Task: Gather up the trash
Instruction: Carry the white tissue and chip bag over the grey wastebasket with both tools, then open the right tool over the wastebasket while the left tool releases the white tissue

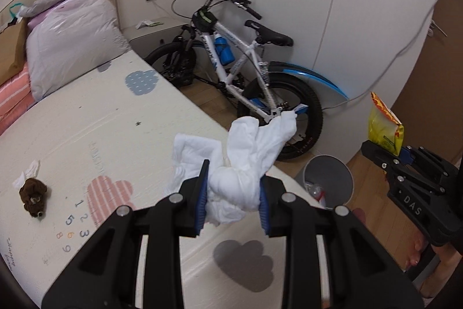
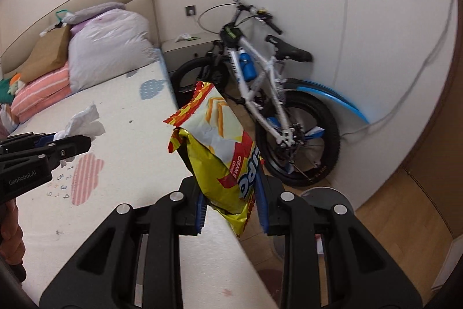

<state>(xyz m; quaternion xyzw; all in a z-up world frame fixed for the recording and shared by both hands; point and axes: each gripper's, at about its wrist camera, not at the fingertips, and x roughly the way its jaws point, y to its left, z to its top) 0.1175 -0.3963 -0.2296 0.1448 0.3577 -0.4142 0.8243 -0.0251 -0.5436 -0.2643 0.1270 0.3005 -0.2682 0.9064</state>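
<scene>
Here, left fingers (image 1: 204, 187) clamp crumpled white tissue (image 1: 246, 164); right fingers (image 2: 202, 207) pinch a crinkly (foil) snack bag (image 2: 220, 152).

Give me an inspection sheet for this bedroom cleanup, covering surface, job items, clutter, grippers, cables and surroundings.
Surface: bed mat with cloud and number prints.
Job's things: white tissue wad in the left gripper; yellow snack bag in the right gripper; grey trash bin on the floor beside the bed, some trash inside.
Clutter: small tissue scrap and brown plush toy on the mat.
Grippers: both clamped on their items, above the bed edge.
Cables: white cable hanging down the wall.
Surroundings: bicycle against the wall, nightstand, bagged bedding by the headboard.
</scene>
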